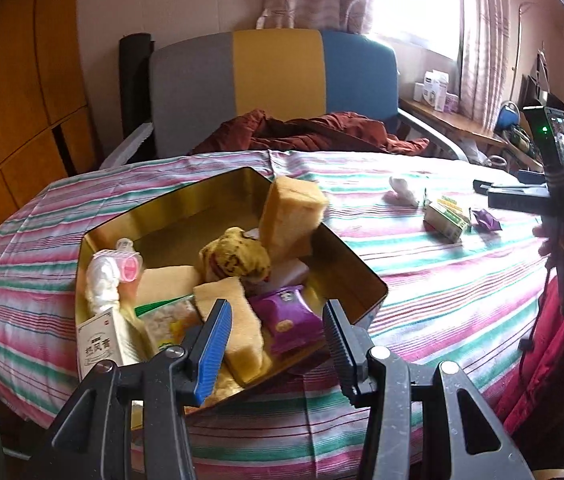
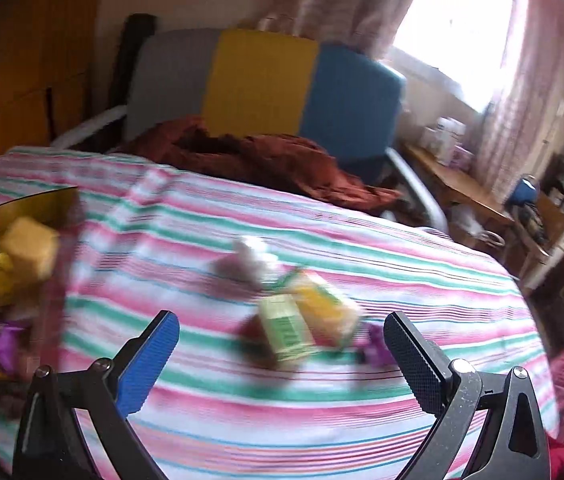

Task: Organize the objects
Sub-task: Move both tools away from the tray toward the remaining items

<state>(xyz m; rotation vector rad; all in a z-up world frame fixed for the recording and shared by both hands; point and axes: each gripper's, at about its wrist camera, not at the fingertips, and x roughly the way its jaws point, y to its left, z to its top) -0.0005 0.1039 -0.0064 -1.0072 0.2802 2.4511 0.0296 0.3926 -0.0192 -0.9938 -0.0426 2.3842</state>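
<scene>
Striped cloth (image 1: pixel 422 280) bears a gold tin (image 1: pixel 186 216); left gripper (image 1: pixel 278 332) and right gripper (image 2: pixel 282 344) gape empty.

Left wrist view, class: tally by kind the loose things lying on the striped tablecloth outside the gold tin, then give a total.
Green and yellow box: 1
Purple wrapped packet: 1
Small white and pink soft item: 1
Total: 3

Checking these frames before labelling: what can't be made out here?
- Right wrist view: motion blur smears the green carton and yellow pack; print unreadable.
- Left wrist view: the left gripper covers the gold tin's near edge.
- Left wrist view: the purple wrapper is too small to identify.
</scene>
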